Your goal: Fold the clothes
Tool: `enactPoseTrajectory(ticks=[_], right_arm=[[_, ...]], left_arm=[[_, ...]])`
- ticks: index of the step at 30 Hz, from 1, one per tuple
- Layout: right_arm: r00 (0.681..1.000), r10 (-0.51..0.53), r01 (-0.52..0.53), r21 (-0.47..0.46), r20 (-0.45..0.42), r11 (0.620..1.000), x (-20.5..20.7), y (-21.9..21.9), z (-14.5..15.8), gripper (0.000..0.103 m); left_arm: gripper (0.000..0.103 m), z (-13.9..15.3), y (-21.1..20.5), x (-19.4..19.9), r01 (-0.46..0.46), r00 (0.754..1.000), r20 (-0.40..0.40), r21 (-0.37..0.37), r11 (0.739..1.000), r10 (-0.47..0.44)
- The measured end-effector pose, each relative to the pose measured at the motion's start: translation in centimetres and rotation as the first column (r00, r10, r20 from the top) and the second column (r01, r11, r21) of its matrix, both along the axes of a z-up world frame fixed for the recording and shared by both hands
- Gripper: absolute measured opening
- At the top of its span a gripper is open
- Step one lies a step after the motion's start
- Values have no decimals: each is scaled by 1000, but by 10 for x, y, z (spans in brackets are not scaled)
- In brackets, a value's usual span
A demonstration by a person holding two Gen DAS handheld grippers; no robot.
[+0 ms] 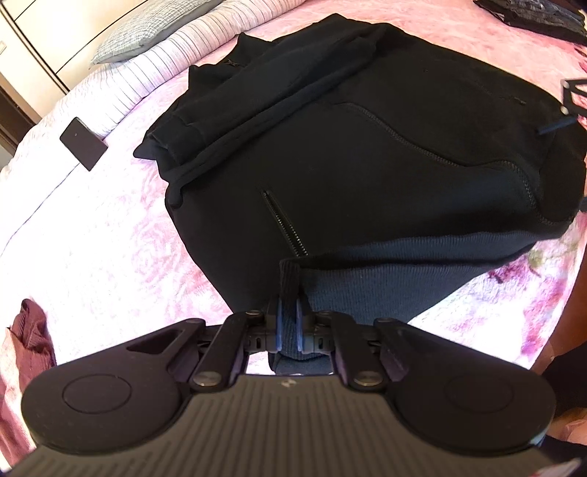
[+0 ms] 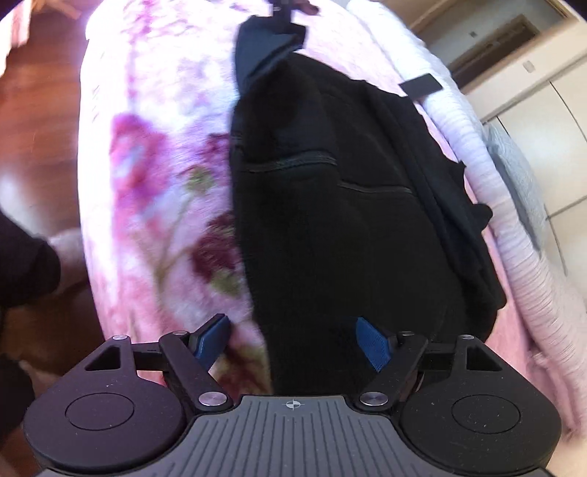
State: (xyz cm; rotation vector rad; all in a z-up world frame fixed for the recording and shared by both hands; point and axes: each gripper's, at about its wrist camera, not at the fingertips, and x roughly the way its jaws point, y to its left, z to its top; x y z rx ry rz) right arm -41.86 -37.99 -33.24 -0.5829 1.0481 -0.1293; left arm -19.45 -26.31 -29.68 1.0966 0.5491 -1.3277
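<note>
A black zip jacket (image 1: pixel 367 165) lies on the pink floral blanket (image 1: pixel 110 249), with a sleeve folded across its upper left. My left gripper (image 1: pixel 289 323) is shut on the jacket's ribbed hem, whose cloth stands up between the blue pads (image 1: pixel 279 323). In the right wrist view the same jacket (image 2: pixel 330 220) runs away from me along the bed. My right gripper (image 2: pixel 293 339) is open, its blue pads (image 2: pixel 372 341) spread wide over the near edge of the jacket, with nothing pinched. The far hem corner (image 2: pixel 264 47) is lifted by the left gripper at the top of that view.
A flat black rectangle (image 1: pixel 83 143) lies on the striped sheet left of the jacket. A maroon garment (image 1: pixel 25 352) sits at the lower left. Pillows (image 1: pixel 154 33) lie at the head, dark clothes (image 1: pixel 532 11) at the top right. Wooden floor (image 2: pixel 40 110) borders the bed.
</note>
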Motion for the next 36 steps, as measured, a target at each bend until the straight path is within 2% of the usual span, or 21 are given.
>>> enactPoseTrajectory(ticks=[2, 3, 4, 5, 6, 9, 11, 19, 23, 26, 29, 31, 34, 36], right_arm=[[1000, 26, -26, -3, -3, 1000, 0, -5, 2, 76], [1000, 27, -27, -18, -1, 999, -1, -7, 5, 71], [1000, 12, -12, -30, 2, 999, -2, -11, 8, 38], [1000, -13, 13, -42, 4, 999, -3, -16, 12, 33], [999, -30, 30, -52, 13, 998, -4, -21, 16, 33], [999, -35, 35, -22, -1, 999, -1, -33, 22, 14], [1000, -24, 24, 13, -6, 1000, -4, -33, 36, 7], [1000, 16, -16, 142, -3, 990, -26, -28, 109, 5], [999, 35, -41, 157, 41, 987, -12, -49, 156, 5], [997, 63, -69, 131, 50, 989, 13, -79, 184, 5], [996, 78, -81, 122, 35, 989, 56, -125, 198, 5], [998, 50, -53, 130, 24, 990, 89, -164, 197, 5], [1000, -3, 2, 146, 7, 989, 140, -226, 193, 5], [996, -90, 89, 174, -3, 981, 172, -270, 176, 5]], left_arm=[[7, -1, 2, -2, 15, 1000, 18, 1, 1000, -15], [7, 0, 4, -3, 18, 1000, 22, 1, 1000, -18], [7, 0, 7, -4, 20, 999, 25, 2, 1000, -20], [7, 1, 10, -4, 23, 999, 29, 3, 1000, -23], [6, 1, 13, -6, 22, 999, 29, 5, 1000, -22], [5, 3, 21, -11, 19, 999, 36, 10, 1000, -19], [5, 7, 27, -14, 10, 999, 43, 9, 1000, -11], [4, 68, 67, -35, -72, 997, 29, -28, 997, 73], [4, 94, 50, -27, -125, 992, 21, -81, 989, 127], [4, 106, 12, -1, -137, 990, 13, -125, 983, 139], [4, 109, -44, 41, -146, 989, -5, -160, 976, 147], [4, 107, -86, 76, -155, 988, -25, -181, 971, 153], [5, 83, -148, 132, -245, 969, -68, -152, 957, 237], [5, 68, -189, 169, -303, 952, -95, -131, 944, 293]])
